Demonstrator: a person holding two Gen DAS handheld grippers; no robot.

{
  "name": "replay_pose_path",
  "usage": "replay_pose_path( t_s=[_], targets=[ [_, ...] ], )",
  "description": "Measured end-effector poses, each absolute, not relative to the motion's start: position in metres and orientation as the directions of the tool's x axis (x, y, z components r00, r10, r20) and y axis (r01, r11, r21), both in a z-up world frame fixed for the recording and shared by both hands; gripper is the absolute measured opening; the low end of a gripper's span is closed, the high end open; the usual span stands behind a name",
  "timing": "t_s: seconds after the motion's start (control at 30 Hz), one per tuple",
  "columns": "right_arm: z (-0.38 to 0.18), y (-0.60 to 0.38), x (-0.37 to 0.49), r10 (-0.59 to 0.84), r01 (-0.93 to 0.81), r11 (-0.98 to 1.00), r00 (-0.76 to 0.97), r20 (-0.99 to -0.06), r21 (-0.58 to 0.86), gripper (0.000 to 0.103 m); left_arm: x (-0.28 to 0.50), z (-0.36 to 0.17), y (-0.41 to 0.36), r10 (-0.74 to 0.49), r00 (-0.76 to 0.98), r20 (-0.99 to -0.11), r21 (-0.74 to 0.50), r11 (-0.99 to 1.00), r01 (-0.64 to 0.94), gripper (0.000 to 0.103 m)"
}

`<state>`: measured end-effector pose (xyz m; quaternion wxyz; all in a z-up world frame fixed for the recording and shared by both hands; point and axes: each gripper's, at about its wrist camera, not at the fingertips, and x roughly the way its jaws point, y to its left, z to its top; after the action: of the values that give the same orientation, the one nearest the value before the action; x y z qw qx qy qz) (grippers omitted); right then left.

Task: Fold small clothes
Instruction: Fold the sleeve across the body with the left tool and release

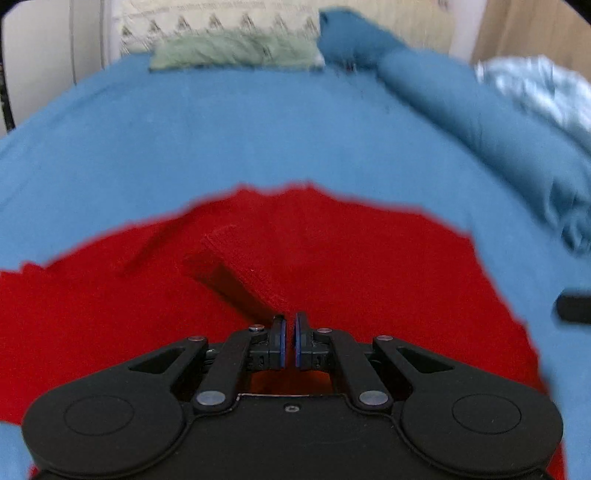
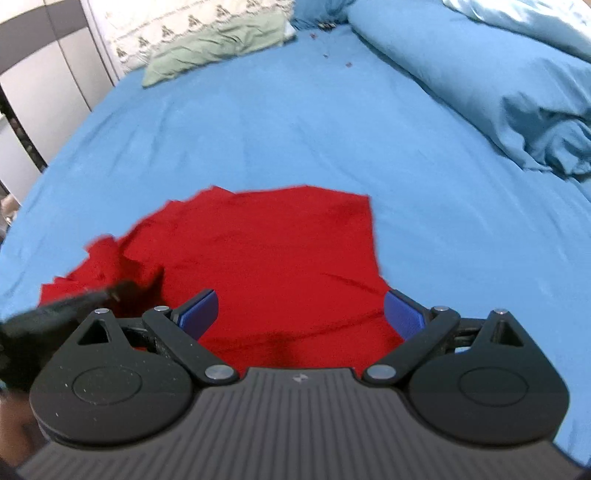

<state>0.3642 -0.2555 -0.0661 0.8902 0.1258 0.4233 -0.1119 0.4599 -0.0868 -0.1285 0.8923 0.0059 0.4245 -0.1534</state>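
Observation:
A small red garment [image 1: 332, 266] lies spread on the blue bedsheet [image 1: 221, 140]; it also shows in the right wrist view [image 2: 280, 258]. My left gripper [image 1: 290, 341] is shut on a raised strip of the red garment that runs up from the cloth to its pads. My right gripper [image 2: 301, 314] is wide open and empty, low over the garment's near right edge. The left gripper shows as a dark blurred shape [image 2: 74, 302] at the garment's left side in the right wrist view.
A rolled blue duvet [image 2: 480, 74] lies along the right side of the bed. A green pillow [image 2: 214, 48] and a patterned pillow [image 1: 221, 22] sit at the head. A pale blue cloth [image 1: 535, 88] lies at the far right. A wardrobe [image 2: 44, 74] stands left of the bed.

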Motion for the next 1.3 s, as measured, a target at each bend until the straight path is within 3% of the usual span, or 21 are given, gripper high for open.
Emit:
replay_pose_path(
  t_s=[0.2,0.23,0.27,0.33,0.5,0.83,0.93,1.0,1.07,1.3],
  targets=[
    [-0.082,-0.269,0.36,-0.057,0.294,0.943,0.604,-0.795,0.155,0.103,0.463,-0.141,-0.093,-0.248,0.557,-0.793,-0.087,0.95,0.299,0.009],
    [-0.083,-0.269,0.361,-0.048,0.285,0.946,0.604,-0.796,0.158,0.103,0.465,-0.14,-0.092,-0.248,0.552,-0.796,-0.083,0.948,0.307,0.026],
    [-0.083,-0.267,0.362,-0.042,0.275,0.948,0.604,-0.796,0.159,0.103,0.463,-0.137,-0.088,-0.251,0.552,-0.796,-0.08,0.946,0.314,0.05],
    [-0.082,-0.263,0.366,-0.029,0.252,0.955,0.607,-0.794,0.157,0.103,0.45,-0.13,-0.072,-0.244,0.577,-0.779,-0.065,0.948,0.312,0.072],
    [-0.078,-0.234,0.391,0.047,0.125,0.98,0.607,-0.793,0.154,0.103,0.428,-0.114,-0.012,-0.153,0.605,-0.781,0.007,0.967,0.254,0.073],
    [-0.114,-0.102,0.449,0.127,-0.266,0.964,0.545,-0.829,-0.027,0.102,0.411,-0.121,0.096,0.028,0.603,-0.797,0.075,0.996,0.053,0.073],
    [-0.128,-0.081,0.468,0.119,-0.313,0.948,0.526,-0.842,-0.061,0.076,0.408,-0.123,0.111,0.044,0.597,-0.801,0.054,0.999,0.0,0.073],
    [-0.138,-0.071,0.476,0.071,-0.321,0.94,0.521,-0.851,-0.119,0.042,0.405,-0.124,0.116,0.045,0.59,-0.806,0.035,0.999,-0.027,0.073],
    [-0.141,-0.072,0.48,0.06,-0.321,0.938,0.522,-0.851,-0.131,0.025,0.404,-0.124,0.122,0.038,0.583,-0.812,0.014,0.999,-0.045,0.073],
    [-0.111,-0.123,0.46,-0.003,-0.157,0.979,0.635,-0.773,-0.133,0.021,0.4,-0.13,0.112,-0.019,0.568,-0.822,-0.027,1.0,-0.007,0.073]
  ],
)
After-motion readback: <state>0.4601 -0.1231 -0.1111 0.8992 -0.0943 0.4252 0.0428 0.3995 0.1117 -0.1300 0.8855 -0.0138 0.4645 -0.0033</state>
